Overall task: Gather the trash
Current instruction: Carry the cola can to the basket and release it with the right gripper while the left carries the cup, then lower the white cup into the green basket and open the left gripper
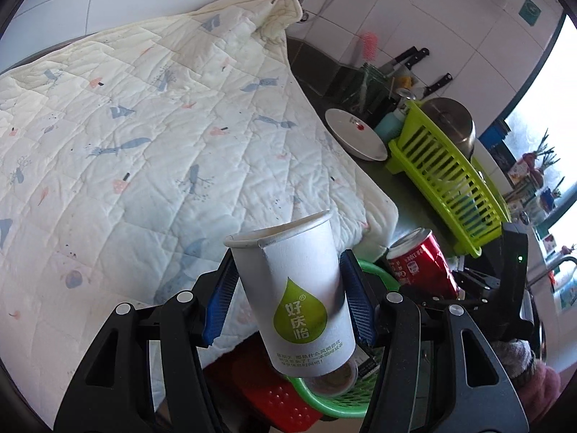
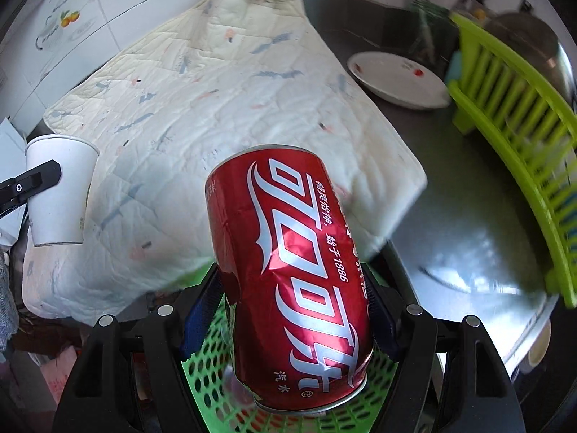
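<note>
The left gripper (image 1: 288,288) has its 2 blue-padded fingers (image 1: 220,306) closed partway against the sides of a white paper cup (image 1: 295,288) with a green droplet logo, holding it upright with the rim tilted slightly away. Under the cup's base sits a green perforated basket (image 1: 335,400), with a small clear lidded tub (image 1: 335,379) lying in it and a red perforated stool or crate (image 1: 274,389) beside it. The right gripper (image 2: 295,310) clamps a dented red cola can (image 2: 288,274) between its pads, jaws about half open around the can's body, the can leaning with its base toward the camera. It hangs directly over the same green basket (image 2: 202,371). In the left wrist view the can (image 1: 418,267) shows just right of the cup; in the right wrist view the cup (image 2: 59,191) shows far left. Behind both lies a quilted white cloth (image 1: 144,126) on a dark counter (image 2: 450,209), with a white plate (image 1: 355,133), a lime dish rack (image 1: 447,176) and a steel pot (image 1: 450,119) further right.
</note>
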Tool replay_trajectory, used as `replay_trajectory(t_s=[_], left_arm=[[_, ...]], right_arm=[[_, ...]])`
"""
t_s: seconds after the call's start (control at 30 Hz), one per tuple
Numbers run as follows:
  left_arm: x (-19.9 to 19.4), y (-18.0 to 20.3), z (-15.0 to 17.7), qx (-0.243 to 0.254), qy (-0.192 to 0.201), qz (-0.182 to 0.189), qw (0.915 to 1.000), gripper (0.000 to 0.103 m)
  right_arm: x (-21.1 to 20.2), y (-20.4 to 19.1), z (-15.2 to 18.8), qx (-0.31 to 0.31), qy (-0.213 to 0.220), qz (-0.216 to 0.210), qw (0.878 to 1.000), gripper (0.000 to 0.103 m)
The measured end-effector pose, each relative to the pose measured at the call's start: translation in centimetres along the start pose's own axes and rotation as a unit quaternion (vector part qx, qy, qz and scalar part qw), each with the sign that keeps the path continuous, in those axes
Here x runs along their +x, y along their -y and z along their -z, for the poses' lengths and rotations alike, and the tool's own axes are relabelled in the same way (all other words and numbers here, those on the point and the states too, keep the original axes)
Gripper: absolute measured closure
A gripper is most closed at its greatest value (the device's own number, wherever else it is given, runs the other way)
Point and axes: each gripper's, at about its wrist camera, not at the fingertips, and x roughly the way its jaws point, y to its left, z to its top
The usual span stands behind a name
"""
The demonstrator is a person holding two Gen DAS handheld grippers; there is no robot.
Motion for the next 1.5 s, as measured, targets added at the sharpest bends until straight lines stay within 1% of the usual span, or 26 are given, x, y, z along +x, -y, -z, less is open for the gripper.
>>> replay_trajectory(t_s=[0.17, 0.23, 0.3, 0.43, 0.63, 0.83, 1.0, 1.07, 1.2, 1.5], left_arm=[[0.6, 2.4, 1.4, 0.013, -0.012, 0.011, 0.9998, 0.047], [0.8, 3.2, 1.8, 0.019, -0.017, 0.013, 0.9996, 0.047], [1.1, 3.8, 2.2, 0.023, -0.022, 0.015, 0.9994, 0.047], [1.7, 4.9, 2.8, 0.032, -0.032, 0.018, 0.9988, 0.047], [3.1, 6.2, 3.8, 0.042, -0.053, 0.024, 0.9974, 0.046], [4.7, 7.6, 4.8, 0.051, -0.077, 0.031, 0.9953, 0.046], [5.2, 8.4, 5.0, 0.058, -0.079, 0.034, 0.9946, 0.045], [5.3, 8.8, 5.1, 0.066, -0.077, 0.030, 0.9944, 0.045], [5.6, 9.5, 5.1, 0.077, -0.079, 0.029, 0.9935, 0.042], [5.4, 10.3, 5.1, 0.103, -0.061, 0.011, 0.9928, 0.037]], right_arm=[[-0.6, 1.9, 3.4, 0.022, -0.007, 0.000, 1.000, 0.032], [-0.8, 2.5, 4.5, 0.026, -0.008, 0.008, 1.000, 0.032], [-1.0, 2.9, 5.3, 0.031, -0.007, 0.006, 0.999, 0.032], [-1.8, 3.7, 6.2, 0.044, 0.002, 0.008, 0.999, 0.024], [-3.8, 4.0, 7.4, 0.049, 0.021, 0.009, 0.999, 0.024], [-6.1, 3.7, 8.4, 0.045, 0.042, 0.020, 0.998, 0.024], [-7.3, 3.6, 8.9, 0.044, 0.056, 0.023, 0.997, 0.023], [-7.6, 3.6, 9.2, 0.045, 0.058, 0.022, 0.997, 0.023], [-7.8, 3.7, 9.6, 0.049, 0.061, 0.021, 0.997, 0.023], [-8.0, 3.4, 10.1, 0.055, 0.065, 0.015, 0.996, 0.023]])
